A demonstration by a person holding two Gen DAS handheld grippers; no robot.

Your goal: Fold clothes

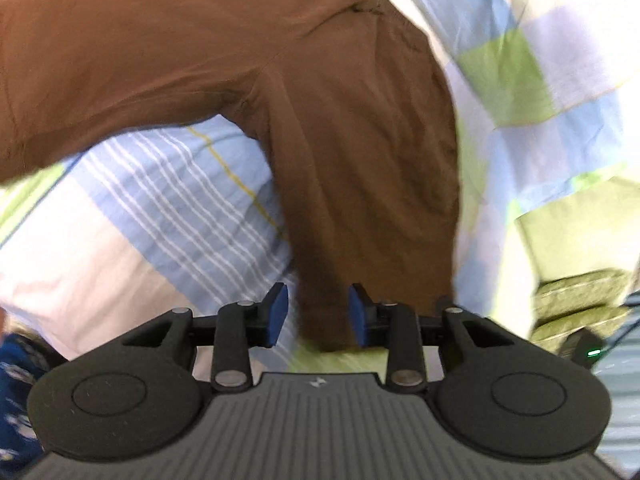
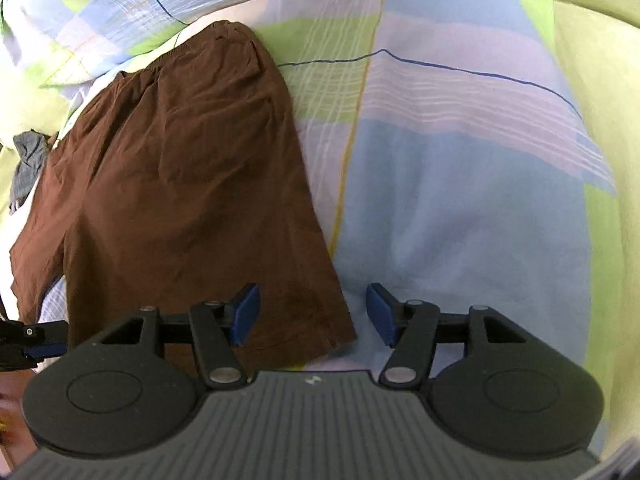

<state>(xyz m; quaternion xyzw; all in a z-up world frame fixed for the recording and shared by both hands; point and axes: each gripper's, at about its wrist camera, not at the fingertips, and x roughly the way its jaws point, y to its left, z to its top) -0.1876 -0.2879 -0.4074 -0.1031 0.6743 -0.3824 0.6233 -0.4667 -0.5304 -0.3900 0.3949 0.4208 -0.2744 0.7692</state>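
Both grippers, left (image 1: 318,316) and right (image 2: 313,316), have spread fingers over the brown cloth shorts (image 2: 180,168) on the checked bed sheet (image 2: 460,200). Pinch each leg hem, probably at its corners, then fold evenly.

Brown shorts (image 1: 200,52) cut off left

One pair of brown shorts (image 2: 180,168); one checked bedsheet (image 2: 460,200); one grey cloth (image 2: 28,160).
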